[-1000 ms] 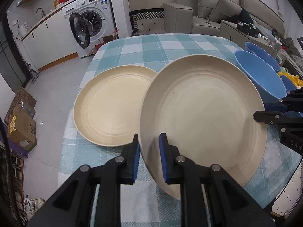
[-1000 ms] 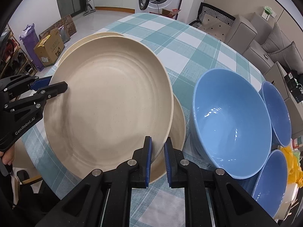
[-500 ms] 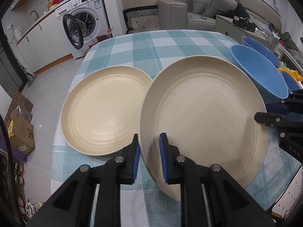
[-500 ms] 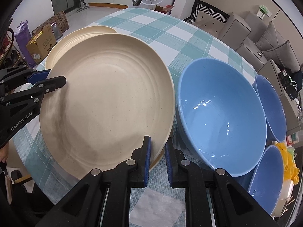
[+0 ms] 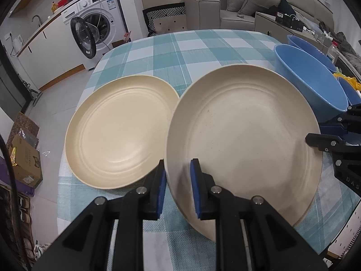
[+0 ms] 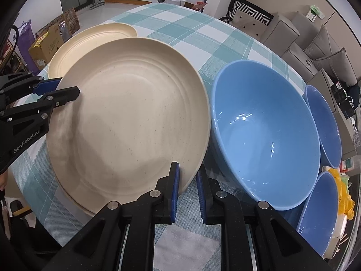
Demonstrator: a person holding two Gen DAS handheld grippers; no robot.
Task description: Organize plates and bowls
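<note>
A cream plate (image 5: 243, 135) (image 6: 130, 117) hangs tilted over the checked table, held at opposite rims. My left gripper (image 5: 178, 178) (image 6: 67, 85) is shut on its near-left rim. My right gripper (image 6: 186, 180) (image 5: 315, 132) is shut on the rim beside the large blue bowl (image 6: 264, 131) (image 5: 309, 81). The plate's edge almost touches that bowl. Under the held plate, the rim of another cream plate (image 6: 72, 199) shows. A further cream plate (image 5: 117, 133) (image 6: 90, 38) lies flat on the cloth to the left. Two smaller blue bowls (image 6: 325, 124) (image 6: 320, 207) stand behind the large one.
The teal check tablecloth (image 5: 180, 52) has bare room at the far side. Yellow wrapping (image 6: 343, 192) lies by the bowls at the table's edge. Off the table are a washing machine (image 5: 97, 31), a grey sofa (image 5: 237, 2) and cardboard boxes (image 5: 24, 162) on the floor.
The held plate has shifted toward the large blue bowl and away from the flat plate on the left. The plate under it, seen before at its bowl side, now shows at its near-left edge.
</note>
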